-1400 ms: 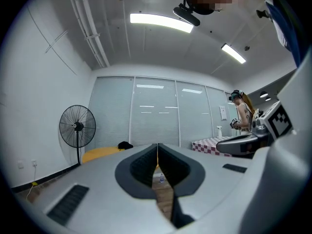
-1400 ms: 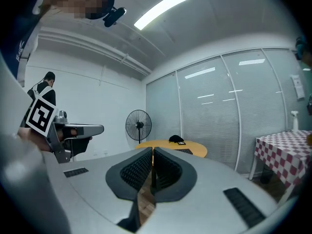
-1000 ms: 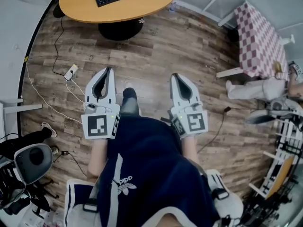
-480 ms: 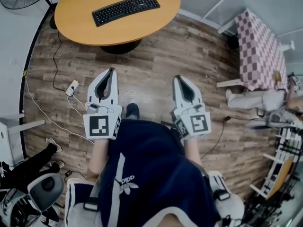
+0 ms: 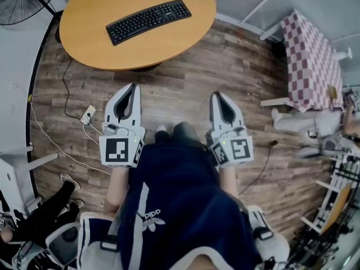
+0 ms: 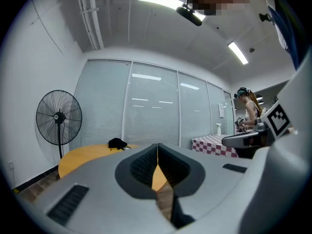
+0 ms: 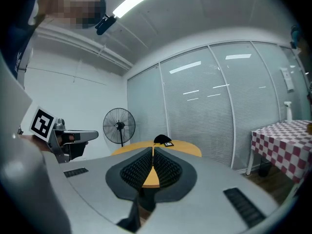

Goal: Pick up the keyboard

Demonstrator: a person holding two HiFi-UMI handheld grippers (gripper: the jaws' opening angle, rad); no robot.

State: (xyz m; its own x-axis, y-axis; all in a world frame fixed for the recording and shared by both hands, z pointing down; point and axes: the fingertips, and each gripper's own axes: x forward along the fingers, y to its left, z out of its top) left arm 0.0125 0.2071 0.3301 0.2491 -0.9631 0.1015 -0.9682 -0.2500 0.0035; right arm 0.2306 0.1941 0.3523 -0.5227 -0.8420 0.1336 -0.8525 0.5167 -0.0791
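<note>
A black keyboard (image 5: pixel 148 21) lies slantwise on the round wooden table (image 5: pixel 90 44) at the top of the head view. My left gripper (image 5: pixel 133 87) and right gripper (image 5: pixel 217 95) are held side by side over the wood floor, short of the table's near edge, both pointing at it. Each has its jaws shut with nothing between them. In the left gripper view the table (image 6: pixel 85 156) shows past the shut left gripper (image 6: pixel 157 147). The right gripper view shows the table (image 7: pixel 183 148) beyond the shut right gripper (image 7: pixel 153 152). The keyboard is hidden in both gripper views.
A standing fan (image 5: pixel 22 1) is left of the table, with cables and a power strip (image 5: pixel 86 116) on the floor. A checked-cloth table (image 5: pixel 310 61) stands at the right, a person (image 5: pixel 315 120) beside it. A small black object (image 6: pixel 117 143) lies on the round table's far side.
Both grippers have moved forward toward the round table, which now sits lower and closer in the head view. Jaws stay shut.
</note>
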